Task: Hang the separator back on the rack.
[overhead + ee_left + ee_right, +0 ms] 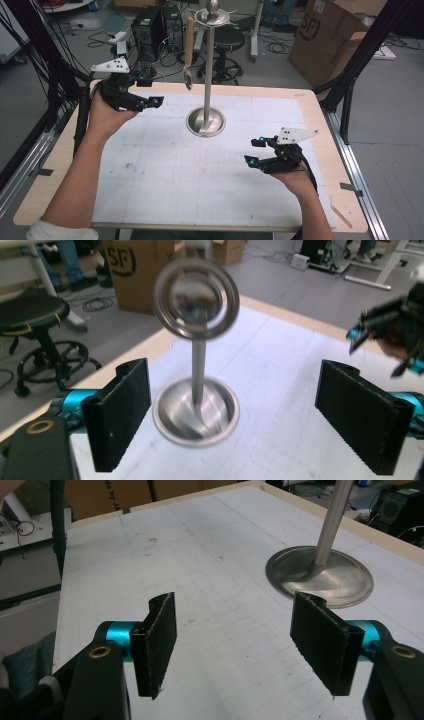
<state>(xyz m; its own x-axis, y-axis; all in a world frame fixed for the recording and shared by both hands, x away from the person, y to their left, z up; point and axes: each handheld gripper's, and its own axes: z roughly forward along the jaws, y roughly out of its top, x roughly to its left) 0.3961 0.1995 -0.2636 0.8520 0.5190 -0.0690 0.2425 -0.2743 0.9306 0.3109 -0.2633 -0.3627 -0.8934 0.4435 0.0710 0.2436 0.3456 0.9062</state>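
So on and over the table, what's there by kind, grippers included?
Metal stand: 1
Wooden-handled spoon hanging from the stand: 1
Handheld grippers, both open and holding nothing: 2, left gripper, right gripper
Total: 4

The metal stand [206, 100] is rising mid-table — its post and wide base are blocking your straight path between the left gripper [150, 102] and the right gripper [254, 151]. A spoon [188, 52] is hanging left of the post, narrowing that side — in front of the base, the white mat [200, 185] is lying open.
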